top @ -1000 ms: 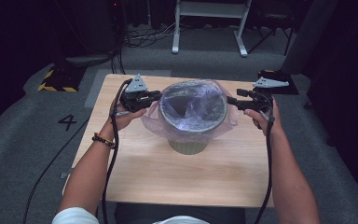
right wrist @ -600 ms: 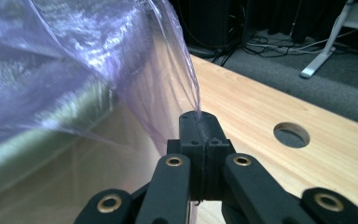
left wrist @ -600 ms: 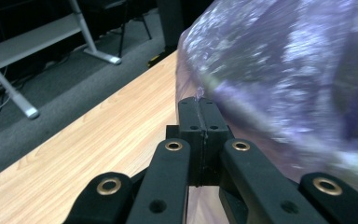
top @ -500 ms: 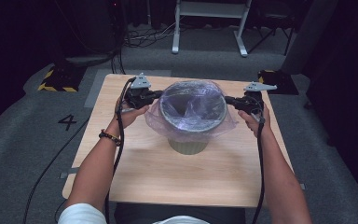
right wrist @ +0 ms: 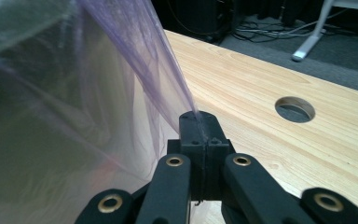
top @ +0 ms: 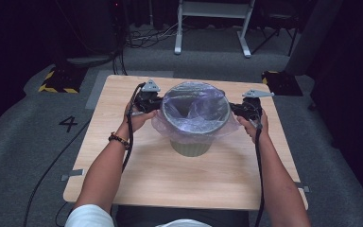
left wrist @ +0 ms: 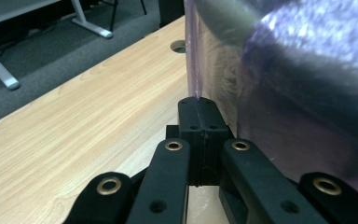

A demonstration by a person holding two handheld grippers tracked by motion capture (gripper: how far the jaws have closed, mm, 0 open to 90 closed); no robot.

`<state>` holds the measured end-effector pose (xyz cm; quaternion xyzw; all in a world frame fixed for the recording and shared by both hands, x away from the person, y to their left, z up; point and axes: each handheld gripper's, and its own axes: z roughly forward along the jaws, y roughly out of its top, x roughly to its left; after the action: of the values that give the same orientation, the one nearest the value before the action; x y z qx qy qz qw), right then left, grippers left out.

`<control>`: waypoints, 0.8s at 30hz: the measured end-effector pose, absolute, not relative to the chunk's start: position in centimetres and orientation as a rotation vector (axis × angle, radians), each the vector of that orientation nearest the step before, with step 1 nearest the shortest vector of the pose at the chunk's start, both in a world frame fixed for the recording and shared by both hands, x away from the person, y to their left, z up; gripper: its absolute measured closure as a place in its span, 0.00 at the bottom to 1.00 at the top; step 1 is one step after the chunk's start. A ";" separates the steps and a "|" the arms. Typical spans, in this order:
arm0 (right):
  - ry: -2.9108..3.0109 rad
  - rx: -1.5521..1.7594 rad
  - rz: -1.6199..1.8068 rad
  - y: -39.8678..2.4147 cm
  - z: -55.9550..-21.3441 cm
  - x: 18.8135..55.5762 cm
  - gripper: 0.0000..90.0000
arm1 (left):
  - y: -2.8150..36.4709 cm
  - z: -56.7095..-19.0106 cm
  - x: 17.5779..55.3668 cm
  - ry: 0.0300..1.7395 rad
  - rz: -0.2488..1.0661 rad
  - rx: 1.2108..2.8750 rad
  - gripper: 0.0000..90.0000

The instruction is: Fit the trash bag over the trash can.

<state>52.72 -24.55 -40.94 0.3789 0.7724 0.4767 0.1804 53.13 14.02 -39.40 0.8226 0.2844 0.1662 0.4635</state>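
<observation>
item, near edge: a person's two forearms entering from the bottom of the high view, a dark beaded bracelet (top: 118, 139) on the left wrist

item: light wooden table (top: 151, 175), rectangular, bare around the work, with a round hole (right wrist: 295, 109) in its top seen in the right gripper view

item, table centre: olive-green round plastic bin (top: 190, 148), upright, lined with a thin translucent purple plastic bag (top: 194, 113) whose edge is folded out over the rim and hangs down the outer wall

item, left of bin: left gripper (top: 155, 102), black, jaws together and clamped on the bag's edge, film running up from the tips (left wrist: 198, 103)

item, right of bin: right gripper (top: 235, 109), black, jaws together and pinching the bag's edge (right wrist: 196, 115), film stretched taut

item, beyond: grey carpet floor (top: 28, 137) marked with a number, white desk legs (top: 177, 33), cables
</observation>
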 end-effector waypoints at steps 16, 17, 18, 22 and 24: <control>2.157 1.094 1.385 -26.1 -41.6 51.4 0.89 | 16.3 -39.7 51.7 0.830 0.500 1.927 0.56; 2.151 1.080 1.386 -26.3 -41.3 51.1 0.85 | 16.8 -39.4 51.3 0.816 0.504 1.914 0.51; 2.141 1.063 1.390 -26.6 -41.0 50.7 0.81 | 17.3 -39.1 50.9 0.799 0.506 1.904 0.47; 2.131 0.960 1.397 -27.4 -39.4 48.8 0.62 | 19.0 -37.9 49.1 0.728 0.493 1.907 0.35; 2.132 0.911 1.385 -27.7 -38.8 47.8 0.57 | 19.4 -37.6 47.9 0.668 0.473 1.917 0.33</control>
<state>47.81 -27.67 -38.77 0.3291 0.7704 0.5004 0.2187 47.95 19.40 -37.64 0.7941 0.2768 0.1961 0.5044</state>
